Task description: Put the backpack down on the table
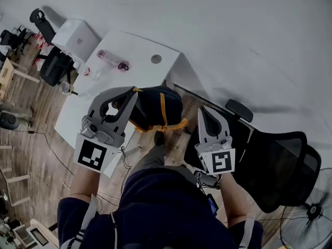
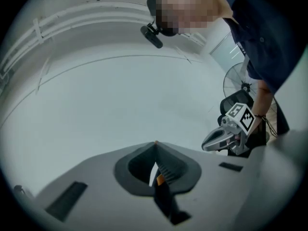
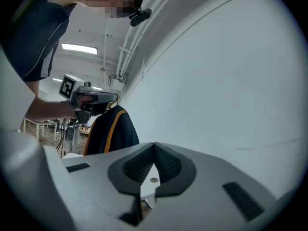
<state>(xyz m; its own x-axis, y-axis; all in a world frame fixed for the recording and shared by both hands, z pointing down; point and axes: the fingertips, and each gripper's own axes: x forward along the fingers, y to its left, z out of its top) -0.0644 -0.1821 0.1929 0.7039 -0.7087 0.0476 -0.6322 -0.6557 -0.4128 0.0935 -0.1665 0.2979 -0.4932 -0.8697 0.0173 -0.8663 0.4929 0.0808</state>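
Observation:
In the head view, a dark navy backpack (image 1: 155,107) with orange trim hangs in the air at the near edge of the white table (image 1: 136,45). My left gripper (image 1: 135,91) is shut on its top strap. The left gripper view shows that dark and orange strap (image 2: 161,181) pinched between the shut jaws of the left gripper (image 2: 155,144). My right gripper (image 1: 202,110) is to the right of the bag, shut, with nothing in it. In the right gripper view, the right gripper (image 3: 154,147) has its tips together, and the backpack (image 3: 111,129) hangs from the left gripper (image 3: 96,99).
On the table are a pink bottle (image 1: 113,59), a clear glass (image 1: 65,87), a white box (image 1: 78,37) and a round grommet hole (image 1: 156,59). A black office chair (image 1: 280,165) stands at the right, with a floor fan (image 1: 311,211) beyond it. Cables lie on the wooden floor.

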